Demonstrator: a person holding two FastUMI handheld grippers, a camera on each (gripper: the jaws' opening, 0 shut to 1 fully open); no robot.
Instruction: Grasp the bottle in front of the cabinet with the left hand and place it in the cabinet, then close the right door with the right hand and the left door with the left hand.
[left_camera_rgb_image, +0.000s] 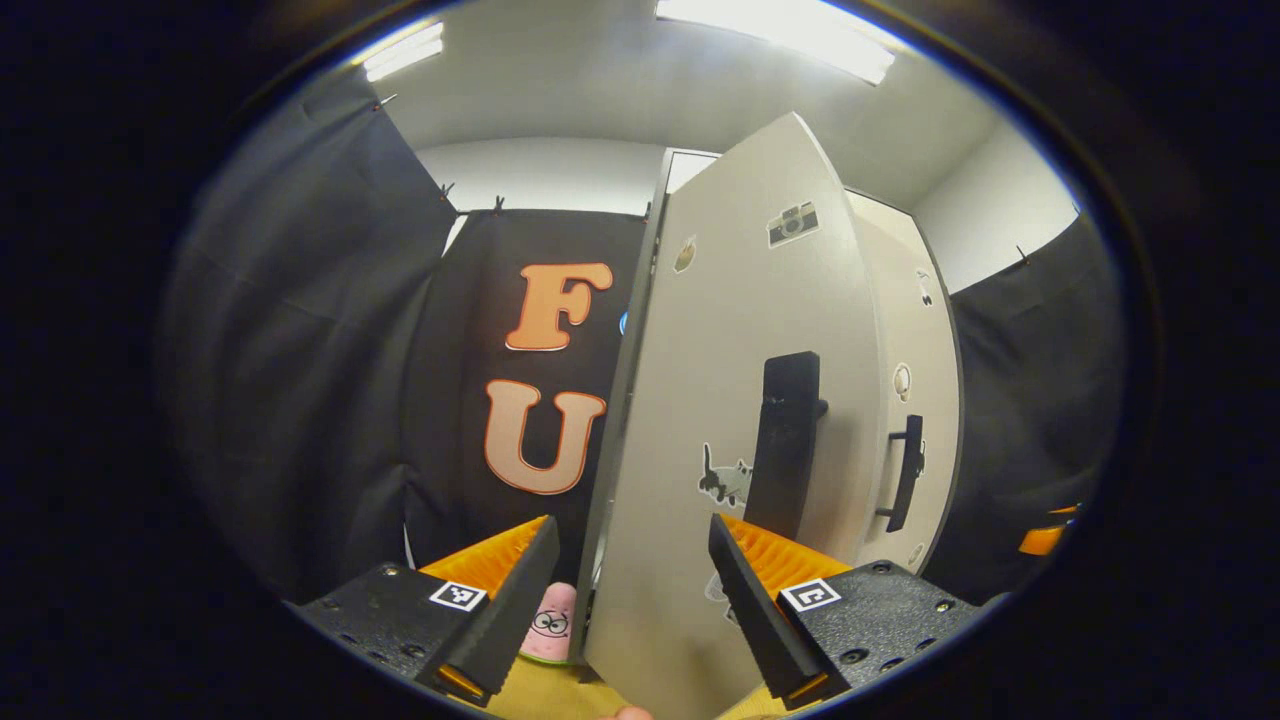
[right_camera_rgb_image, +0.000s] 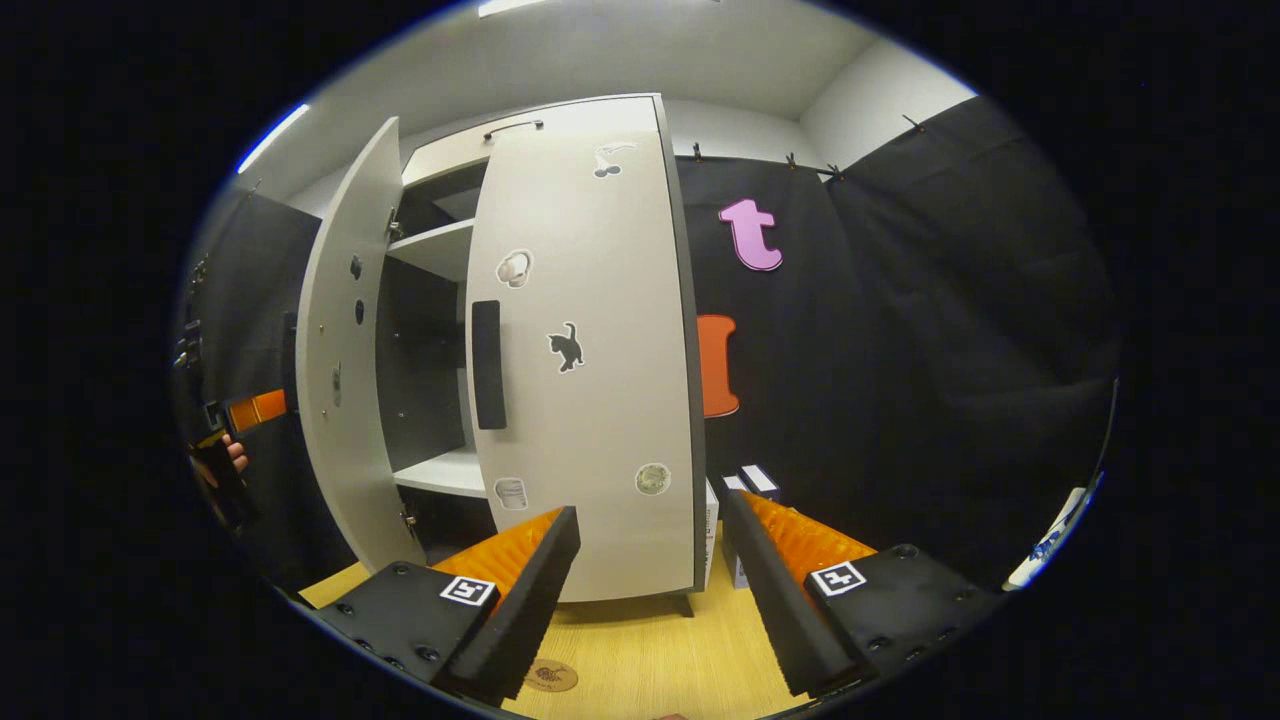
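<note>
The jaws of both the left gripper (left_camera_rgb_image: 634, 590) and the right gripper (right_camera_rgb_image: 650, 590) stood wide and empty, the bottle unseen, the pale right door (right_camera_rgb_image: 585, 350) apparently shut, so the half-open pale left door (left_camera_rgb_image: 740, 420) needed pushing closed.

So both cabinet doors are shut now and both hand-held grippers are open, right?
Not quite. Only the right door is shut; the left door stands ajar, as the right gripper view shows. The left hand-held gripper and right hand-held gripper are open.
</note>
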